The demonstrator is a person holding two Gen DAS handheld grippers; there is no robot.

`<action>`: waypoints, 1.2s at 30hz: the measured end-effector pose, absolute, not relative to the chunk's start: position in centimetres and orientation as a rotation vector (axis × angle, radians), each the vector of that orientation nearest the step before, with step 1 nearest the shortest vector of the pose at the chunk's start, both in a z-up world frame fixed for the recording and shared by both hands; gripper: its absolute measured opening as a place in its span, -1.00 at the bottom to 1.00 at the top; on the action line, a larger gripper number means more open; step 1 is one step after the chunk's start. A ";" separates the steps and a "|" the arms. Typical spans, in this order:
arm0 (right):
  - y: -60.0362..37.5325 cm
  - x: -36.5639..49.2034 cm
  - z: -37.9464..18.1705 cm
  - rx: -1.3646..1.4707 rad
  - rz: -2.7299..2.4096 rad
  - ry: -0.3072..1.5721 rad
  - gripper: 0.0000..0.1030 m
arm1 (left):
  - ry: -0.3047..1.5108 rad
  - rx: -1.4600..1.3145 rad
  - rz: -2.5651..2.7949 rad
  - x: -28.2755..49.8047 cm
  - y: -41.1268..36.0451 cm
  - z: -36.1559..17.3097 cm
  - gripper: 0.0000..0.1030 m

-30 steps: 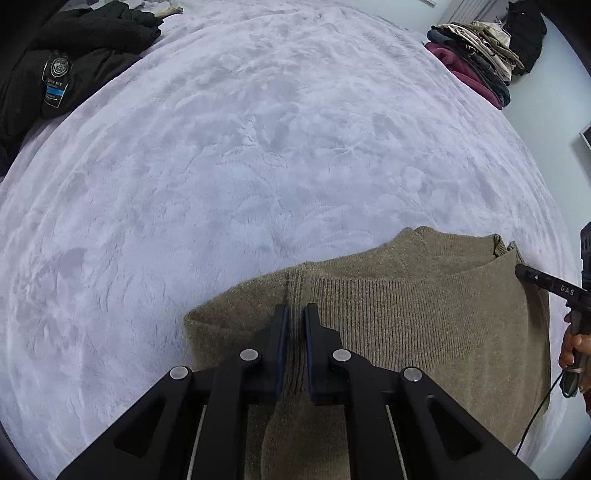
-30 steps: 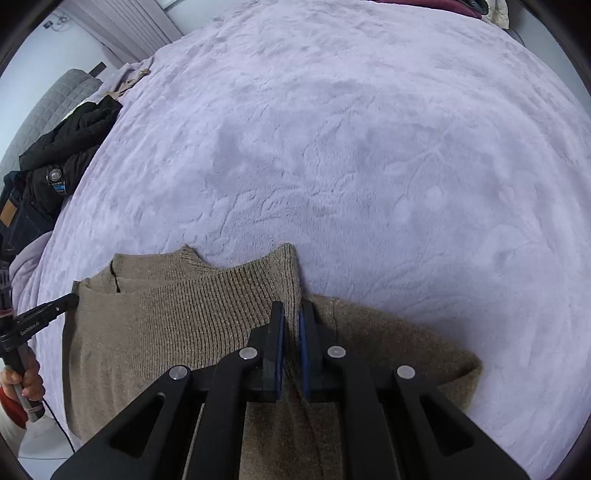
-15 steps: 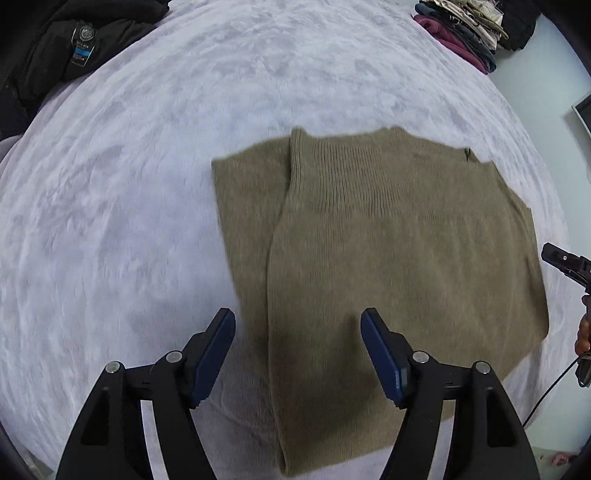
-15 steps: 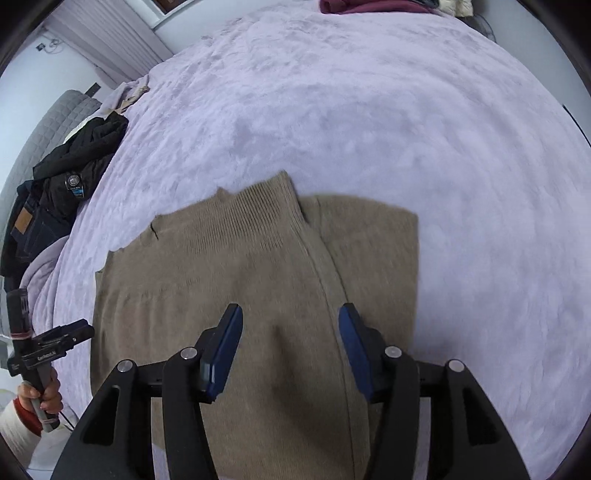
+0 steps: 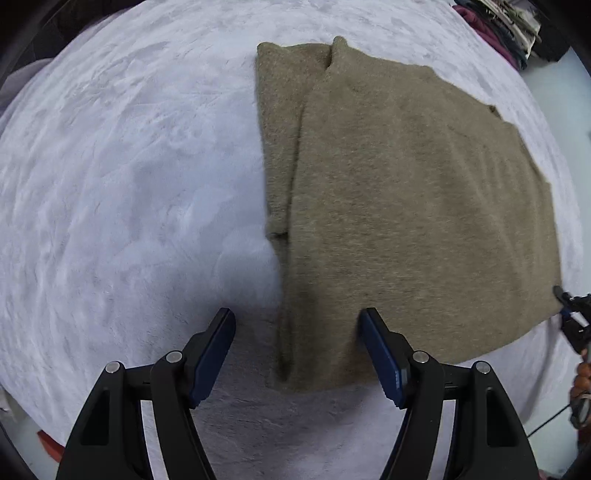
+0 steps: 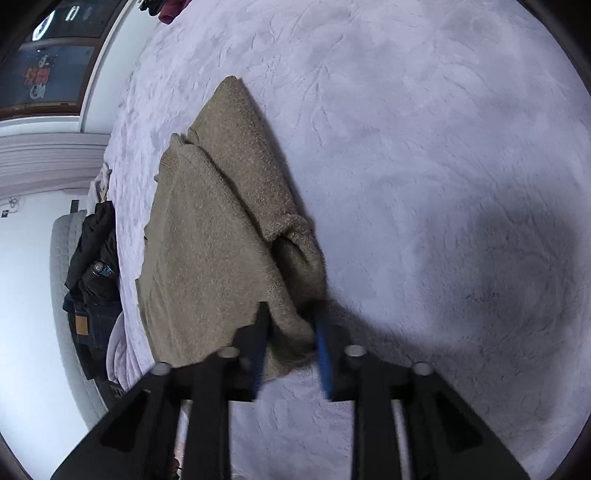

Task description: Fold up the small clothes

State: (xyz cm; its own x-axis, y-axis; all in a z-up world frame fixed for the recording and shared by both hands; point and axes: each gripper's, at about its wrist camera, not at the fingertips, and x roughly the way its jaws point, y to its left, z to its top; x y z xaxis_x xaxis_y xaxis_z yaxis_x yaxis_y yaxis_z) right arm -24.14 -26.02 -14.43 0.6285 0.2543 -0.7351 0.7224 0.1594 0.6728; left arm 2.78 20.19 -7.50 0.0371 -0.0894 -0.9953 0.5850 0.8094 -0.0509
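Observation:
An olive-brown knit sweater (image 5: 406,203) lies flat on the lilac bed cover (image 5: 129,166), one sleeve folded along its left side. My left gripper (image 5: 296,317) points straight down above the sweater's near left edge. It is open, and the folded edge lies below the gap untouched. In the right wrist view the sweater (image 6: 207,240) runs away from me. My right gripper (image 6: 291,314) is closing on its bunched near corner, and the fabric fills the gap between the blurred fingers. That gripper (image 5: 574,317) also shows at the left wrist view's right edge.
Stacked clothes (image 5: 506,22) sit at the far right of the bed. Dark jackets and jeans (image 6: 92,266) lie piled at the bed's left side by a grey headboard (image 6: 61,258). A dark window (image 6: 51,55) and a white wall stand beyond. A shadow falls on the cover (image 6: 498,266).
Both grippers let go of the sweater's far edge, opened and drew back to its near edge. The right one then rolled and narrowed around the near corner.

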 end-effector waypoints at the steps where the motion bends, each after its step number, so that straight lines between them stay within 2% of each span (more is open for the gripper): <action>1: -25.7 -24.1 -14.3 1.384 -0.417 0.902 -0.72 | 1.450 0.433 -0.545 2.6 20.3 -7.7 0.39; 7: -24.7 -25.5 -14.4 1.318 -0.435 0.926 -0.71 | 1.448 0.414 -0.552 1.5 21.9 -6.4 0.39; 10: -25.0 -25.7 -13.0 1.249 -0.446 0.944 -0.56 | 1.450 0.389 -0.575 0.8 22.6 -5.5 0.39; 12: -25.4 -24.7 -11.2 1.154 -0.433 0.942 -0.55 | 1.449 0.370 -0.595 0.4 23.0 -4.9 0.39; 13: -25.9 -24.1 -10.6 1.133 -0.409 0.924 -0.42 | 1.448 0.365 -0.605 0.1 23.0 -4.7 0.39; 14: -26.3 -23.6 -10.1 1.123 -0.384 0.905 -0.08 | 1.446 0.365 -0.610 -0.1 23.1 -4.4 0.39; 15: -26.7 -23.0 -9.9 1.115 -0.373 0.906 0.04 | 1.442 0.369 -0.612 -0.4 23.0 -4.3 0.39; 16: -26.9 -22.4 -9.8 1.100 -0.364 0.915 0.08 | 1.438 0.374 -0.609 -0.4 22.7 -4.2 0.39; 18: -27.0 -21.6 -10.4 1.089 -0.338 0.951 -0.01 | 1.433 0.376 -0.598 -0.8 22.1 -4.1 0.39; 19: -26.8 -21.3 -11.0 1.094 -0.328 0.980 -0.31 | 1.430 0.371 -0.595 -0.6 21.9 -4.0 0.39; 20: -26.6 -21.3 -11.6 1.106 -0.313 1.003 -0.87 | 1.426 0.365 -0.591 -0.7 21.7 -3.8 0.39; 21: -26.3 -21.2 -12.2 1.107 -0.302 1.037 -0.89 | 1.422 0.361 -0.586 -0.6 20.9 -3.8 0.39; 31: -25.7 -24.6 -12.4 1.086 -0.343 1.043 -0.88 | 1.412 0.365 -0.531 0.4 22.4 -3.7 0.39; 34: -25.7 -24.3 -12.1 1.025 -0.425 1.087 -0.33 | 1.401 0.383 -0.534 0.0 22.5 -3.4 0.39; 36: -25.3 -24.3 -10.8 0.973 -0.460 1.071 -0.33 | 1.392 0.404 -0.539 -0.4 22.3 -3.3 0.39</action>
